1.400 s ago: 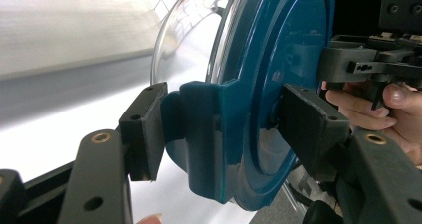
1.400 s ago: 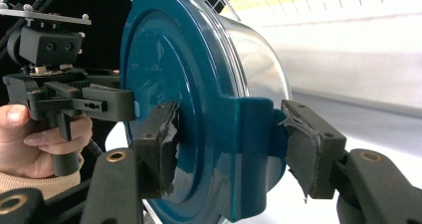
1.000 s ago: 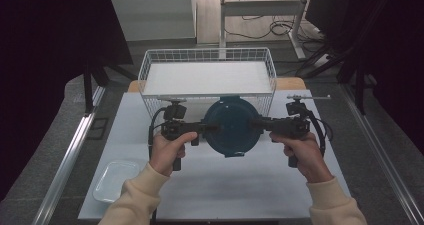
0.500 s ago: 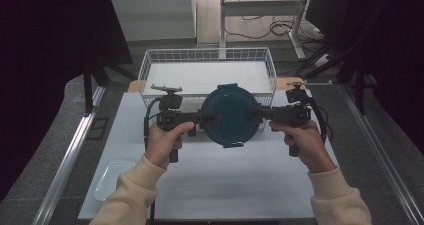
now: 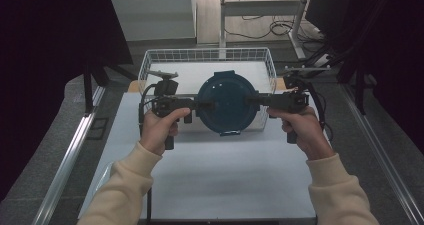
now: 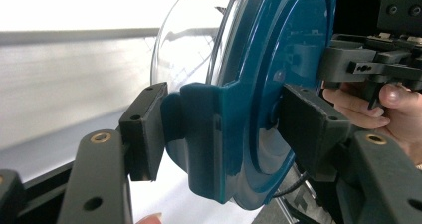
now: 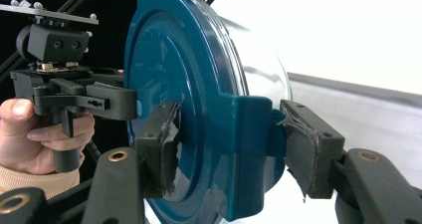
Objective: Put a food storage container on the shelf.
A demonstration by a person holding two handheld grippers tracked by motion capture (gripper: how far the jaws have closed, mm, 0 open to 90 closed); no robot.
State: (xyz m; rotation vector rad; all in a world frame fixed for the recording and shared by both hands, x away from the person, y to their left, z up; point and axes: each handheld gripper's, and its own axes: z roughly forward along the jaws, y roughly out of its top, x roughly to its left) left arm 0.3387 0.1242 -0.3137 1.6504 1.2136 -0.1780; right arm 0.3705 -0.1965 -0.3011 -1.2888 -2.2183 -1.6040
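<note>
White table (image 5: 215, 180), wire basket (image 5: 150, 65), both grippers clamped on teal container (image 5: 226, 102), dark room.

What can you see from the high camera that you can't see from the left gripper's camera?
High view alone: the white wire basket behind the round container, both sleeves, and the whole table.

Left gripper view alone: up close, the left gripper clamps a blue latch tab on the rim, and the container's clear bowl bulges out behind the lid.

Shared: the blue-lidded container held in the air, with the right gripper gripping its opposite side.
</note>
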